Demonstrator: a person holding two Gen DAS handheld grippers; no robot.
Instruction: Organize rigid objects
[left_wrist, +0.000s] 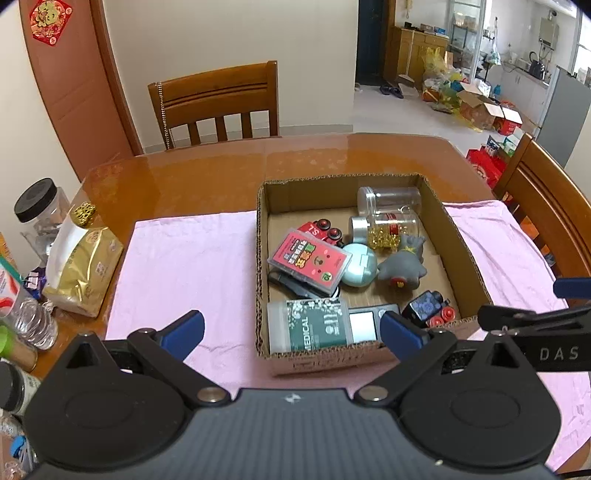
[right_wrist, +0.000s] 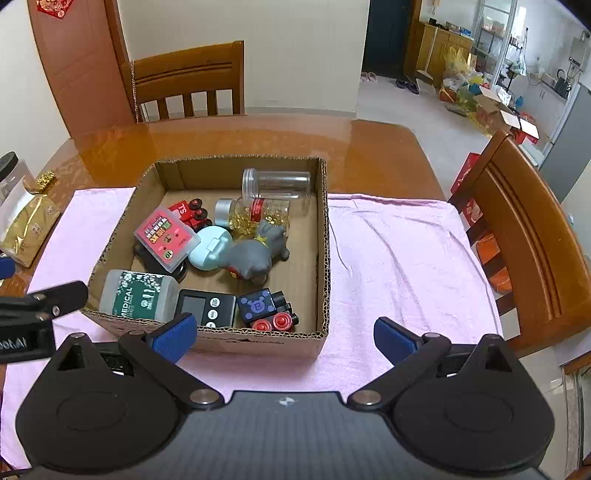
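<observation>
1. Every small item I can see sits inside the cardboard box (right_wrist: 325, 258), which rests on a pink cloth (right_wrist: 399, 251) spread over the wooden table (right_wrist: 258, 136); the cloth probably softens the landing of hard pieces.
2. The left gripper (left_wrist: 291, 330) hovers before the box's near wall, jaws spread wide, nothing between them.
3. The right gripper (right_wrist: 284, 334) hangs by the near right corner, equally wide and empty.
4. Along the near wall lie a green "MEDICAL" bottle (right_wrist: 138, 295), a black timer (right_wrist: 207, 308) and a dark toy block with red wheels (right_wrist: 267, 308), packed side by side as though to save room.
5. Farther back, a grey toy animal (right_wrist: 255, 253) leans against a pale blue round case (right_wrist: 210, 247); two clear jars (right_wrist: 277, 182) lie on their sides at the far wall.
6. With the cloth bare, I judge the sorting nearly finished.
</observation>
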